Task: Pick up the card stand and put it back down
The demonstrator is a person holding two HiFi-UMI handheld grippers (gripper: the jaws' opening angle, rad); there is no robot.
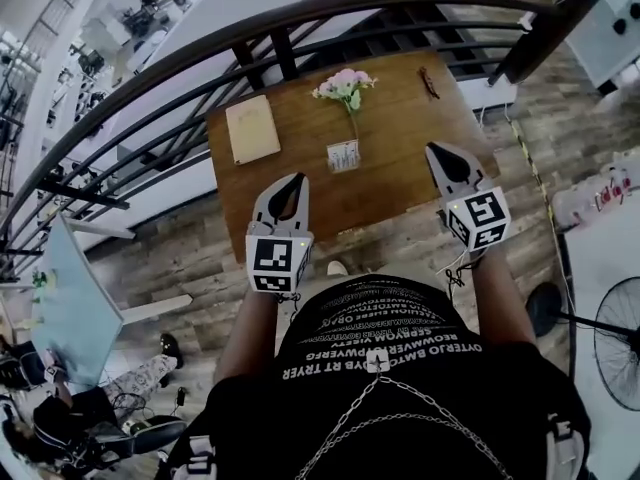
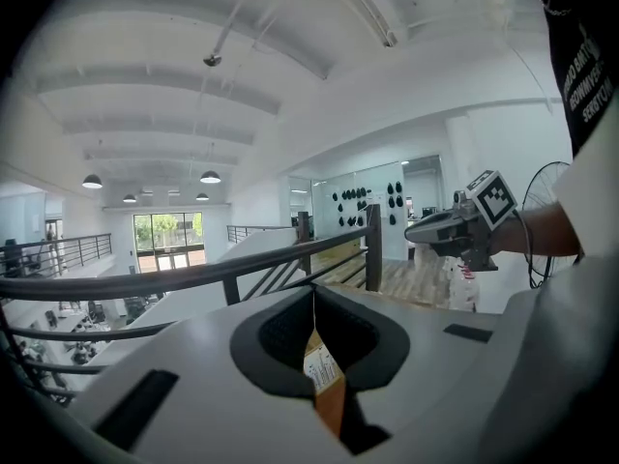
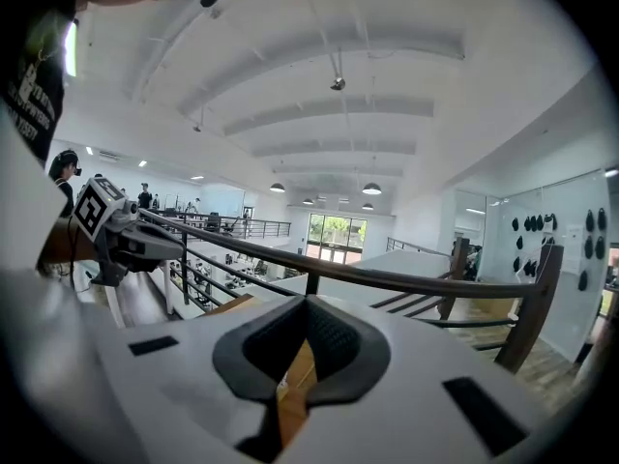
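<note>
The card stand [image 1: 343, 155], a small clear holder with a printed card, stands upright near the middle of the wooden table [image 1: 400, 183], just in front of a flower stem [image 1: 346, 89]. My left gripper [image 1: 298, 178] hovers shut over the table's near left edge, apart from the stand and empty. My right gripper [image 1: 432, 148] is shut and empty over the near right edge. In the left gripper view the left gripper [image 2: 312, 296] has its tips together, and the card stand [image 2: 320, 365] shows below them. In the right gripper view the right gripper [image 3: 308, 303] is shut over bare table [image 3: 293, 387].
A tan notebook [image 1: 252, 128] lies at the table's back left and a small dark object [image 1: 429, 83] at the back right. A curved dark railing [image 1: 300, 13] runs behind the table. A floor fan [image 1: 620, 343] and a white counter [image 1: 600, 268] stand at the right.
</note>
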